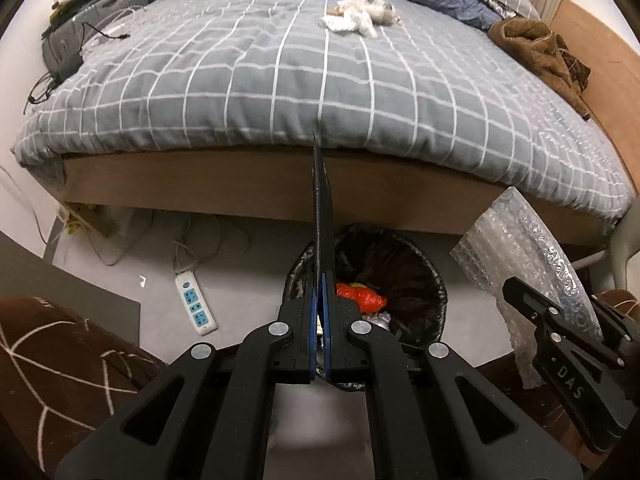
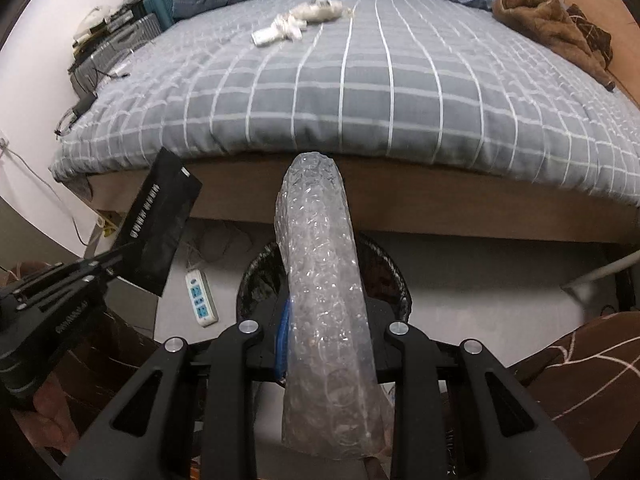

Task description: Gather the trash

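Observation:
My left gripper [image 1: 320,312] is shut on a flat black packet [image 1: 321,200], seen edge-on, held above the black-lined trash bin [image 1: 424,264] on the floor by the bed. The packet also shows in the right wrist view [image 2: 160,228]. My right gripper [image 2: 324,320] is shut on a sheet of clear bubble wrap [image 2: 320,264], held over the same bin [image 2: 256,276]; the wrap also shows in the left wrist view [image 1: 516,248]. Red-orange trash [image 1: 360,296] lies in the bin. Crumpled white tissues [image 1: 356,16] lie on the far part of the bed.
The bed has a grey checked duvet [image 1: 280,80] and a wooden frame [image 1: 240,184]. A brown garment [image 1: 540,48] lies at its right edge. A power strip [image 1: 196,304] and cables lie on the floor left of the bin. Clutter is stacked at the bed's far left [image 1: 80,32].

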